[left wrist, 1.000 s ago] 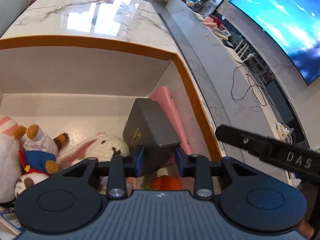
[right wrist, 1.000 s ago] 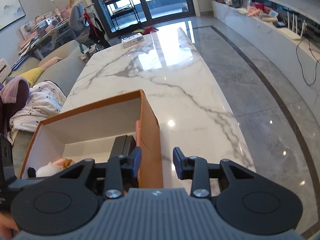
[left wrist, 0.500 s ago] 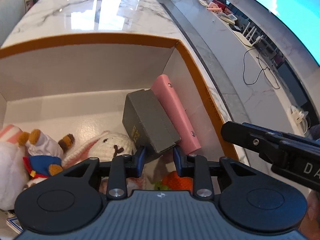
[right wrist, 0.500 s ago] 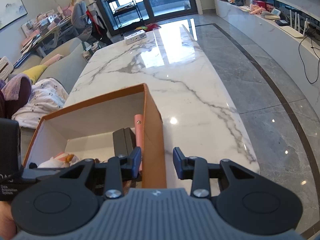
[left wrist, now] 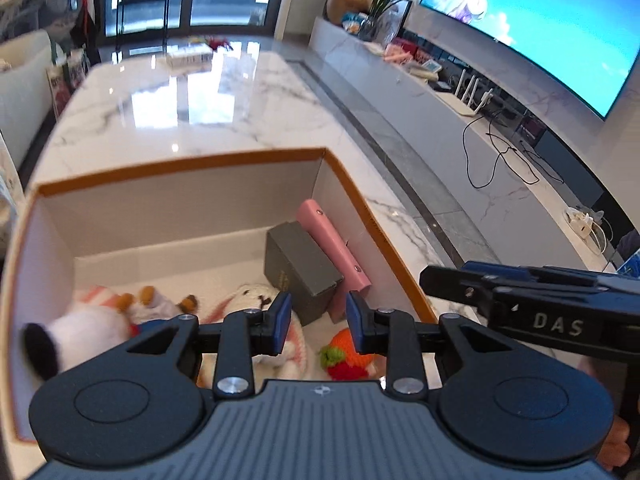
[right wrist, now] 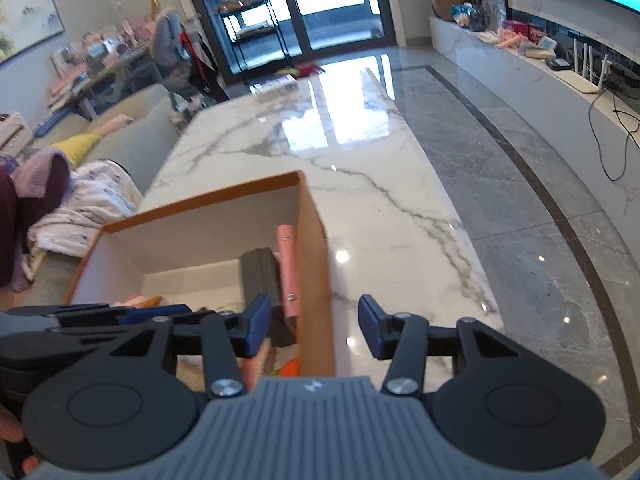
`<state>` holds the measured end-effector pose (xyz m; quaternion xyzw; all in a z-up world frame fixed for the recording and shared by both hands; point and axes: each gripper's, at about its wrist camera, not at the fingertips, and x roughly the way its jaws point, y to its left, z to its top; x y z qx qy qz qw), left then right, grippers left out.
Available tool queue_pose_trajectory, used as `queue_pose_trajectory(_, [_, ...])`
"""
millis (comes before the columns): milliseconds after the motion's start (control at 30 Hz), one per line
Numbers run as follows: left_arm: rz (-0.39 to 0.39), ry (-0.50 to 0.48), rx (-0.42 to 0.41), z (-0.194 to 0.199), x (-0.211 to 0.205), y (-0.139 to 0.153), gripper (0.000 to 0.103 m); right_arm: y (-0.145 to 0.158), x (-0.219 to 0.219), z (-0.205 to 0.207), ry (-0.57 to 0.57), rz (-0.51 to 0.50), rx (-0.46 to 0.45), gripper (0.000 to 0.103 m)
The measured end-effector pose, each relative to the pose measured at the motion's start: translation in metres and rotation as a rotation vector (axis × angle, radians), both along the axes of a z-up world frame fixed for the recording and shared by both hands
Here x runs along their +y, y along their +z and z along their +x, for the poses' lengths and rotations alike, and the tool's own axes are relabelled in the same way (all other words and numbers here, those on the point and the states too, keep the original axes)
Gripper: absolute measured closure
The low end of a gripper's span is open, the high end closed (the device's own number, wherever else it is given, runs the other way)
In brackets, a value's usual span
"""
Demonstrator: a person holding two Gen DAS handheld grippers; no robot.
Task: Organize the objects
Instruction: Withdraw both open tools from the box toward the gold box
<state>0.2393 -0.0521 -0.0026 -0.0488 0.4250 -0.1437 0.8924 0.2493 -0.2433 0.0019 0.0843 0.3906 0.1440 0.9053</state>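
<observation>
The left gripper [left wrist: 316, 322] hangs above the near end of the box [left wrist: 180, 162], its blue pads [left wrist: 282, 320] spread apart with nothing between them. Just beyond the pads, a dark gray case [left wrist: 300, 266] leans tilted inside the box, resting against a pink case [left wrist: 332, 250] that lies along the right-hand wall. Below the gripper lie soft toys: a white knitted bunny [left wrist: 252, 296], an orange and red knitted strawberry [left wrist: 346, 354], and further left a small bear [left wrist: 156, 304] beside a larger white plush [left wrist: 88, 332].

The right gripper [right wrist: 314, 328] is released too, held off to the right with its fingers straddling the box's orange right wall [right wrist: 316, 280]: the left pad [right wrist: 256, 326] sits over the inside, the right one over the bare marble table [right wrist: 380, 220]. From this side the gray case [right wrist: 260, 276] and pink case [right wrist: 288, 268] stand touching, pressed against that wall.

Far down the table lies a small white box [left wrist: 188, 58]. A big television [left wrist: 540, 28] glows on the right, a sofa [right wrist: 120, 144] sits to the left.
</observation>
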Motion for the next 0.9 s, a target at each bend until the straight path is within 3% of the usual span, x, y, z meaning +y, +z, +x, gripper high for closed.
queue_pose_trajectory(200, [0.045,-0.018,-0.063,-0.038,0.01,0.034,0.069,0.011,0.011,-0.038,0.044,0.004,-0.041,0.051])
queue_pose_trajectory(400, [0.069,-0.012,-0.078,-0.075,0.021,0.043,0.067,0.009,0.023,-0.073,0.081,0.03,-0.064,0.049])
queue_pose_trajectory(600, [0.093,0.05,-0.02,-0.099,0.044,0.027,0.065,-0.02,0.046,-0.095,0.131,0.0,0.016,0.047])
queue_pose_trajectory(700, [0.088,0.083,0.008,-0.108,0.058,0.012,0.05,-0.037,0.06,-0.108,0.164,-0.031,0.053,0.041])
queue_pose_trajectory(900, [0.126,0.158,0.027,-0.122,0.08,-0.015,0.048,-0.063,0.085,-0.123,0.225,-0.075,0.105,0.041])
